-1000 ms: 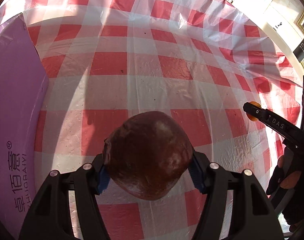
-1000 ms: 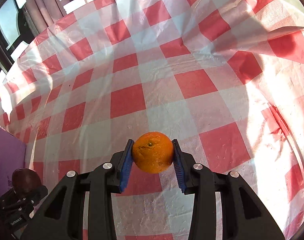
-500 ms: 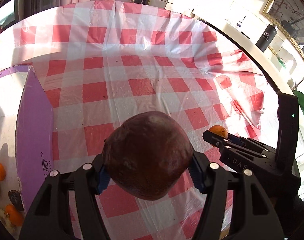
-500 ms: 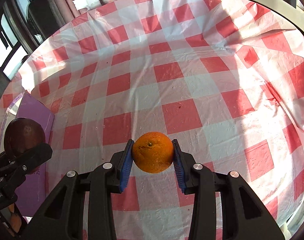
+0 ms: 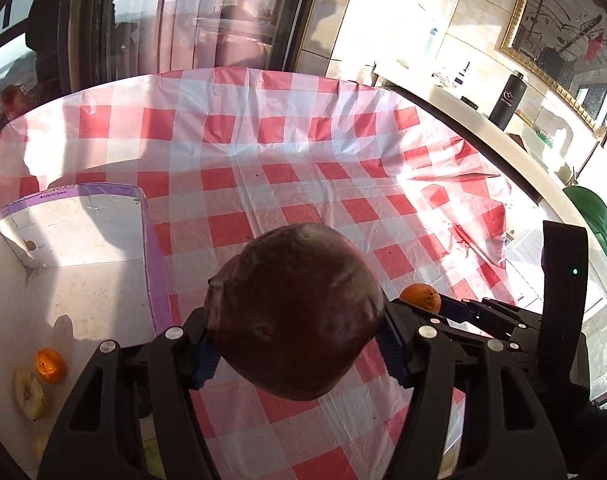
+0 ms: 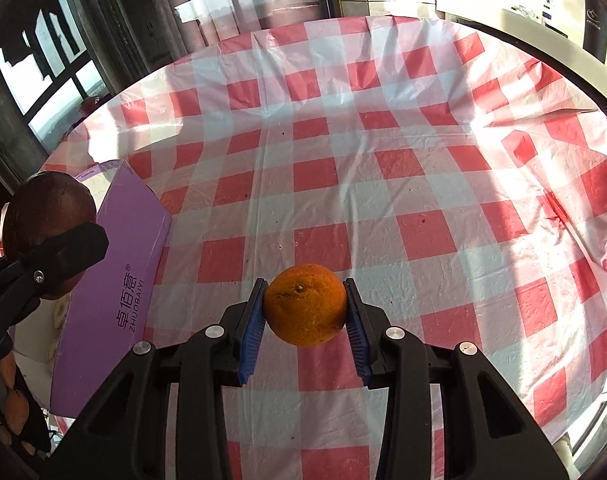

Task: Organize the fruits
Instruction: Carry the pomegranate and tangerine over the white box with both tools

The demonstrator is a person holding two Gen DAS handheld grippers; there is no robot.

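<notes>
Okay, you're mid-carry: left gripper (image 5: 295, 344) clamps the dark fruit (image 5: 295, 312), right gripper (image 6: 305, 320) clamps the orange (image 6: 305, 304). Box (image 5: 63, 280) sits at 9 o'clock; swing over, release inside.

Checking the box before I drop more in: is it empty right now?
No, the purple box already holds a small orange and a pale fruit slice.

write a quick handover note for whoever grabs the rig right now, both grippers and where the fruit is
Left gripper: shut on the dark red fruit, held above the tablecloth beside the purple box.
Right gripper: shut on the orange, also in the air.
Done: several fruits already lie in the box, among them a small orange fruit and a pale fruit.
Left: probably place both held fruits in the box.
</notes>
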